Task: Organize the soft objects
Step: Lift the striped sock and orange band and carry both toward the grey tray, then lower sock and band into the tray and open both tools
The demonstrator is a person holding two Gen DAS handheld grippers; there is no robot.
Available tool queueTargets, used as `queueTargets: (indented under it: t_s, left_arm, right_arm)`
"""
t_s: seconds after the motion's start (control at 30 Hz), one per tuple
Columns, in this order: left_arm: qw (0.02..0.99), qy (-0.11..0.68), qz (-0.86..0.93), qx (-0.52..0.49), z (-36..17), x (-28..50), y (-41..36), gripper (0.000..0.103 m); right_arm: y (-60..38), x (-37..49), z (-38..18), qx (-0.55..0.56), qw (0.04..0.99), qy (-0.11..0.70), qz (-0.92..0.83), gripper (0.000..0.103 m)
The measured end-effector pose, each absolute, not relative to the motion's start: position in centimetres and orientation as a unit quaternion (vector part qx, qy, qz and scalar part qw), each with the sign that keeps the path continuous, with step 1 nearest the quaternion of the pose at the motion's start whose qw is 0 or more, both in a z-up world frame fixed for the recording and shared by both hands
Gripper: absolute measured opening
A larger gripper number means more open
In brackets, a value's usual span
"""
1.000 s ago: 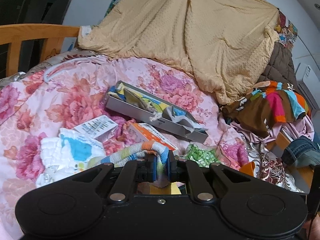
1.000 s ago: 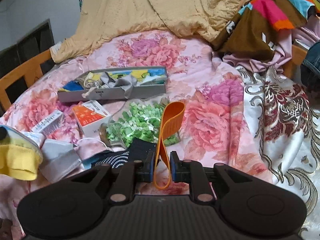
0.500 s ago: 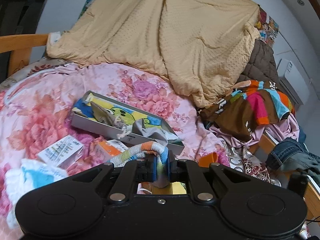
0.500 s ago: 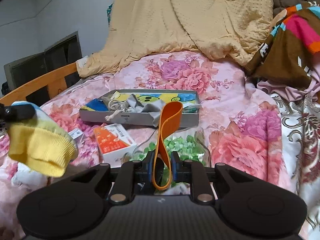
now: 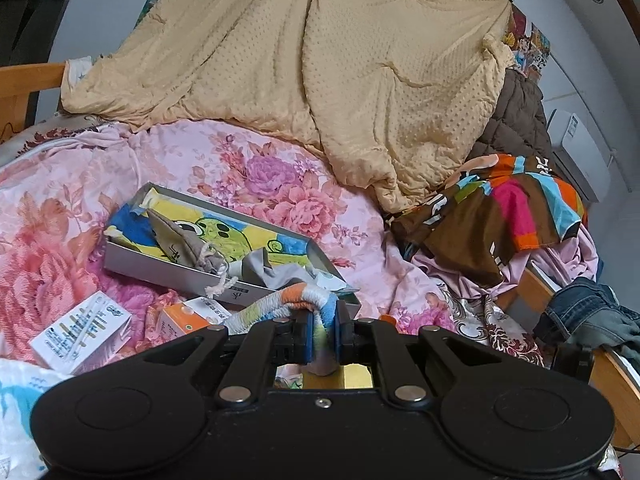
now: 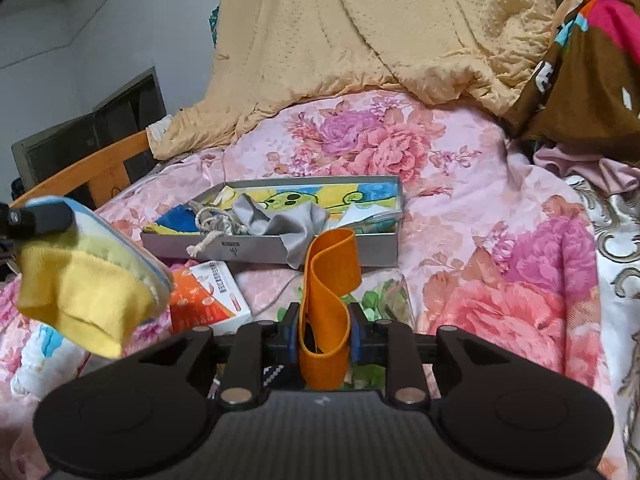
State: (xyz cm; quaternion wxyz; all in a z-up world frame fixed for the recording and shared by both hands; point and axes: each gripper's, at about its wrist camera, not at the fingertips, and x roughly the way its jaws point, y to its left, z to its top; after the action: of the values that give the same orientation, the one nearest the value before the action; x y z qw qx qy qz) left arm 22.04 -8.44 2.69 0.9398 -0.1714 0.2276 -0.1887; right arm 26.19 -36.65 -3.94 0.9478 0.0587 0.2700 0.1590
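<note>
My left gripper is shut on a soft pastel-striped sock; in the right wrist view the sock hangs yellow-cuffed at the far left. The jaws of my right gripper are opening, and an orange elastic band stands upright between them, its loop still touching both pads. Ahead on the floral bedspread lies a shallow grey box, with its front wall just beyond the band. It holds a frog-print cloth, a grey drawstring pouch and a grey cloth.
A white carton and an orange-white carton lie in front of the box, beside a bag of green bits. A beige quilt is heaped behind. Piled clothes and jeans lie right, a wooden rail left.
Both grippers have moved closer to the grey box. The right jaws have widened and the orange loop has spread with them. The sock in the left gripper has come further into the right view.
</note>
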Motion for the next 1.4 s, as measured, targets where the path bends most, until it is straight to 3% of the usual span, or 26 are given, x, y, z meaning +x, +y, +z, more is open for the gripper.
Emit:
queueTargets:
  t_s: [0.23, 0.47, 0.83, 1.1, 1.4]
  left_arm:
    - [0.935, 0.241, -0.188, -0.177, 1.8, 24.0, -8.9, 0.01]
    - [0.936, 0.244, -0.188, -0.169, 1.6, 25.9, -9.6, 0.01]
    - [0.938, 0.232, -0.194, -0.167, 2.8, 30.8, -10.7, 0.01]
    - [0.945, 0.215, -0.191, -0.159, 3.5, 36.0, -10.7, 0.01]
    - [0.955, 0.207, -0.146, -0.154, 2.3, 42.6, -11.3, 0.01]
  right_arm:
    - [-37.0, 28.2, -3.5, 0.069, 0.941, 0.277, 0.182, 0.03]
    - [-36.5, 29.7, -3.4, 0.057, 0.946, 0.265, 0.177, 0.018]
    - [-38.4, 32.7, -3.5, 0.105, 0.949, 0.241, 0.177, 0.017]
    - [-36.8, 36.1, -1.9, 0.072, 0.953, 0.226, 0.189, 0.018]
    - [-33.2, 41.9, -1.4, 0.022, 0.944, 0.264, 0.196, 0.02]
